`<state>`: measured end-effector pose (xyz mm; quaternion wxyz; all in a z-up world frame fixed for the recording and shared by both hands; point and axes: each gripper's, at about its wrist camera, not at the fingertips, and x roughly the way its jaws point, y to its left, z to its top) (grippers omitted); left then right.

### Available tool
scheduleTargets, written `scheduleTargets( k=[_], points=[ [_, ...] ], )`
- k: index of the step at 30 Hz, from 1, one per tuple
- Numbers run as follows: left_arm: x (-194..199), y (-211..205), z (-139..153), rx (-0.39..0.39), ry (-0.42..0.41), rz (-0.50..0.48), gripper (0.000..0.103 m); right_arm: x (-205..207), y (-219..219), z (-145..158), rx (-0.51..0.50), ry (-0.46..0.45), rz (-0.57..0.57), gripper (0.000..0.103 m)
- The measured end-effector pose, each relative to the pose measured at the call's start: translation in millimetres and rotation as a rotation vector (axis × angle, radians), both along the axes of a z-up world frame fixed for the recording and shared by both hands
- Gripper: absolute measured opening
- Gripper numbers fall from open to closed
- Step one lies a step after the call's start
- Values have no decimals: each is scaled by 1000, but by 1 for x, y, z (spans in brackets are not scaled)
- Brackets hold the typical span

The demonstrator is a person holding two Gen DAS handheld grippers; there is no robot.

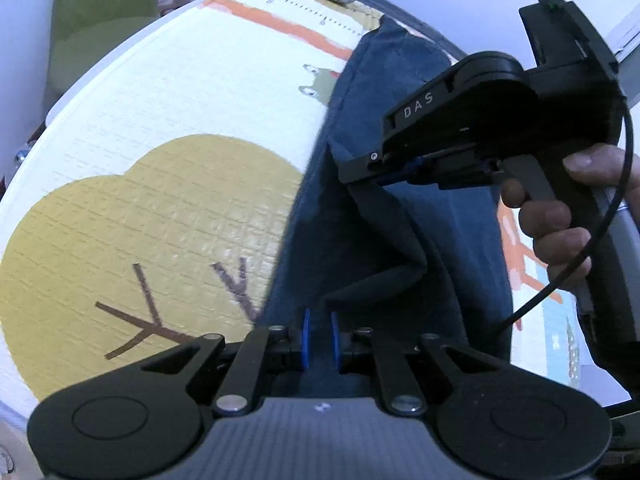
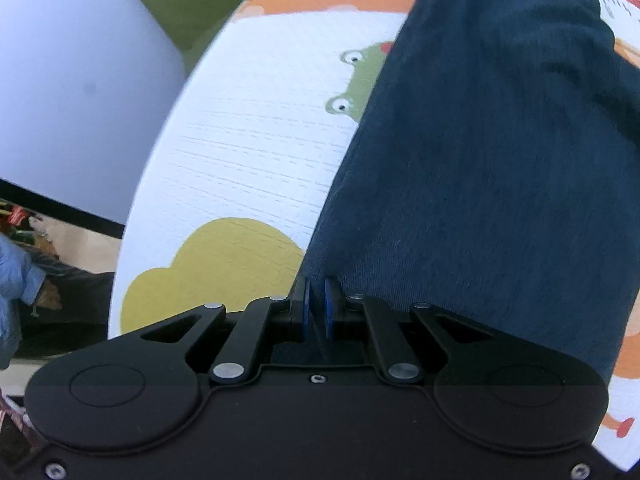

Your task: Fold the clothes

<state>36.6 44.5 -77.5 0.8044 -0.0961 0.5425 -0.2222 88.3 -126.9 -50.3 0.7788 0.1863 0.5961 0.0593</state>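
1. the left gripper [image 1: 320, 338] has its blue fingers [image 1: 306, 336] pinching an edge of the dark blue garment [image 1: 384, 248]; the right gripper [image 2: 317, 308] pinches another edge.
2. the garment is denim-like, draped and creased over a cartoon-printed play mat [image 1: 192, 120].
3. "das" is printed on the right gripper's body.

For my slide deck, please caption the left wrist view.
Both hand-held grippers, left and right, pinch dark blue trousers above a play mat.
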Motion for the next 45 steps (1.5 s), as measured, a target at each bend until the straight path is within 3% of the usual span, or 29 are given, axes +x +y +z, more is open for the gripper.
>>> scheduleTargets(
  k=[5,8,13,17,21,23,25,37,45],
  points=[
    [14,11,-12,-9,36,-6,14,5,11,-20,-29,23,-34,12],
    [20,9,-12,25,14,-17,15,6,11,-14,-28,-9,-37,18],
    [18,6,-11,5,8,-28,24,7,12,-5,-25,-65,-41,31],
    [19,1,-10,53,-24,-59,29,8,13,3,-22,-109,-44,32],
    [23,2,-6,18,-25,-72,35,9,14,11,-20,-153,-47,32],
    [22,3,1,40,-59,-76,39,9,13,15,-31,-170,-52,32],
    [24,5,4,20,-79,-67,47,9,9,19,-53,-175,-64,32],
    [41,-21,18,-21,-132,-91,48,20,-57,23,-113,-182,-201,32],
    [47,-56,13,-36,-109,-161,55,37,-81,9,-116,-149,-194,32]
  ],
)
